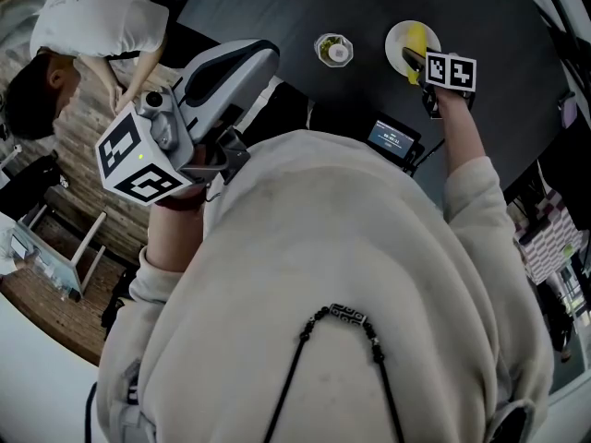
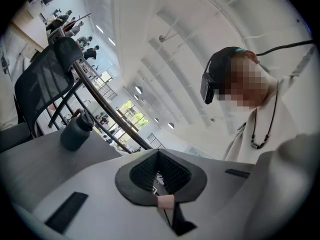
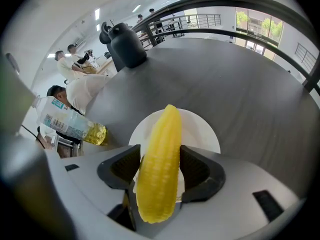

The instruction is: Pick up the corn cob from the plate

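Observation:
The yellow corn cob (image 3: pixel 160 169) lies along a round white plate (image 3: pixel 200 129) on the dark table. My right gripper (image 3: pixel 159 171) points steeply down over it, one dark pad on each side of the cob. The pads stand close to its flanks, and thin slivers of plate still show between them and the cob. From the head view the corn cob (image 1: pixel 416 40) and plate (image 1: pixel 397 37) sit at the far right, under my right gripper (image 1: pixel 417 63). My left gripper (image 1: pixel 259 58) is held level near my chest; in its own view the left gripper (image 2: pixel 160 176) is shut and empty.
A dark flask (image 3: pixel 125 46) stands at the table's far edge. A clear bottle of yellow liquid (image 3: pixel 70 124) lies left of the plate. A small round dish (image 1: pixel 333 50) sits left of the plate, and a screen device (image 1: pixel 392 138) sits nearer me. A person in white (image 1: pixel 92 17) sits at the left.

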{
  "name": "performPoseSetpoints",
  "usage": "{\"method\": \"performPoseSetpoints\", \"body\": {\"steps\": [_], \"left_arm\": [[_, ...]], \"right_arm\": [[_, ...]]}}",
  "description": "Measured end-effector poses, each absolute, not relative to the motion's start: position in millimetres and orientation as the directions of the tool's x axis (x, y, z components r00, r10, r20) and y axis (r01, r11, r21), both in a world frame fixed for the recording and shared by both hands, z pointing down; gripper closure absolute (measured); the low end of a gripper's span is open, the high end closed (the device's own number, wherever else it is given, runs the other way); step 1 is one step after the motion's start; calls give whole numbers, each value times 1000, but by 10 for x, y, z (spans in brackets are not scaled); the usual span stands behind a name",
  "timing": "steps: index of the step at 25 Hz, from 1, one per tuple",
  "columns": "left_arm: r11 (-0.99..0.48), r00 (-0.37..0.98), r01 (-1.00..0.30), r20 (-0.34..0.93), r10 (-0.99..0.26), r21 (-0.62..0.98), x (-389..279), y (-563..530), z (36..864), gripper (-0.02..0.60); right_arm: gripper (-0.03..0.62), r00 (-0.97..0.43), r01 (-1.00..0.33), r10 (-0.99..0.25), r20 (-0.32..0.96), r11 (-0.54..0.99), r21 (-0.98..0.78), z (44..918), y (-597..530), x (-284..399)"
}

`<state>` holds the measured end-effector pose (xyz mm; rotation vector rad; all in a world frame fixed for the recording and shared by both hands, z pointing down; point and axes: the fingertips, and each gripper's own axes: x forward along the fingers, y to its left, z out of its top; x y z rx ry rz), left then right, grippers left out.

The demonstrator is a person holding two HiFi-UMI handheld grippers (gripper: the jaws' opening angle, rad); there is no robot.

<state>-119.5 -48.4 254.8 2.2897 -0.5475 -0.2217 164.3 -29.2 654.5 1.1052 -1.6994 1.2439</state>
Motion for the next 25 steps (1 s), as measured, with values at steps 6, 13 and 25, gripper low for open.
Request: {"method": "performPoseSetpoints", "body": {"steps": [6, 13, 25], "left_arm": [[-617, 894, -324, 20, -447, 717, -1179, -483, 2556, 578], [-623, 895, -327, 22, -445, 711, -1174, -492, 2535, 578], [-648, 898, -394, 122, -424, 652, -1158, -438, 2680, 578]], "right_arm": [[339, -369, -927, -210, 905, 153, -343, 6511, -279, 1611], [342, -370, -926, -222, 902, 161, -341, 6495, -302, 1592], [345, -382, -922, -225, 896, 159, -353, 6471, -206, 1598]]}}
